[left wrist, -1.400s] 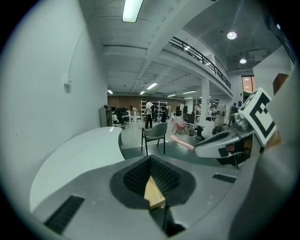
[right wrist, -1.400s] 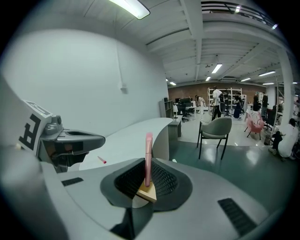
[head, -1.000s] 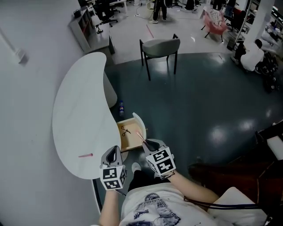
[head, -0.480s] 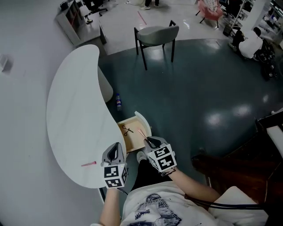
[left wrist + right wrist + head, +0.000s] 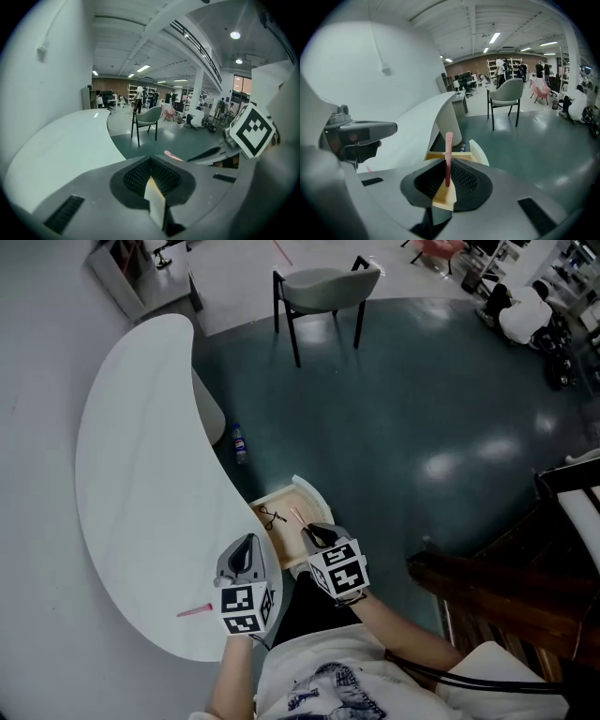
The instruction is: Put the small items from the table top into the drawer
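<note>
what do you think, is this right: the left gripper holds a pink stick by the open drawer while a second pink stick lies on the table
Not quite. The right gripper, not the left, holds the pink stick, as the right gripper view shows. The left gripper is shut on nothing. The rest stands: the drawer is open and a second pink stick lies on the table.

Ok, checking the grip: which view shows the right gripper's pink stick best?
The right gripper view: the pink stick stands clamped between the right gripper's pads. The head view shows it small, over the drawer; the left gripper view only its tip.
</note>
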### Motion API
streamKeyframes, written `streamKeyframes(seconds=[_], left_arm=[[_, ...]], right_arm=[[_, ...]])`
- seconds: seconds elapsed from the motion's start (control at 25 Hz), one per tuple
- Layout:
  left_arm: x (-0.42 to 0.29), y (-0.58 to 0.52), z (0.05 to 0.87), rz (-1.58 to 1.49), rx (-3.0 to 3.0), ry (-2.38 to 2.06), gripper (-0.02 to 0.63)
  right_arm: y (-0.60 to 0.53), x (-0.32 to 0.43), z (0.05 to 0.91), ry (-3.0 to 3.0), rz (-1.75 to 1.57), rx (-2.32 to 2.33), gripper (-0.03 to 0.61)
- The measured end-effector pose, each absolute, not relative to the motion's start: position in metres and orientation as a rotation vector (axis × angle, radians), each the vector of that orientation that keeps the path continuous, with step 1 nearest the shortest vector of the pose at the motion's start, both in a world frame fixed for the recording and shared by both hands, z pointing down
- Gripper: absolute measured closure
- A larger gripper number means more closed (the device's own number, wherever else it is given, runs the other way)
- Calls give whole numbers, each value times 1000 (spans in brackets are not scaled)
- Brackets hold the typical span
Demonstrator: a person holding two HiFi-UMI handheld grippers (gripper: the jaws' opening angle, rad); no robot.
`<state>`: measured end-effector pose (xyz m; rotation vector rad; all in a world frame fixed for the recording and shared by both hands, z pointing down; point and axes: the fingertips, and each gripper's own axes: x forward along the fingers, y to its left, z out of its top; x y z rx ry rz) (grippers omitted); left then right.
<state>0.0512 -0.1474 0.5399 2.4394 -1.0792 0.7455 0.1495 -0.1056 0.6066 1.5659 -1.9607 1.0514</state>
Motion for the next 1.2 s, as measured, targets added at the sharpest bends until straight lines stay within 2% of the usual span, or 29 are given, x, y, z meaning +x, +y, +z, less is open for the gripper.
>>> streamKeyframes(seconds=[1.2], left_arm=[[50,-230,628,817,2407,-1066,594]], right_arm=[[-154,133,796,-1608,1477,1570,523]])
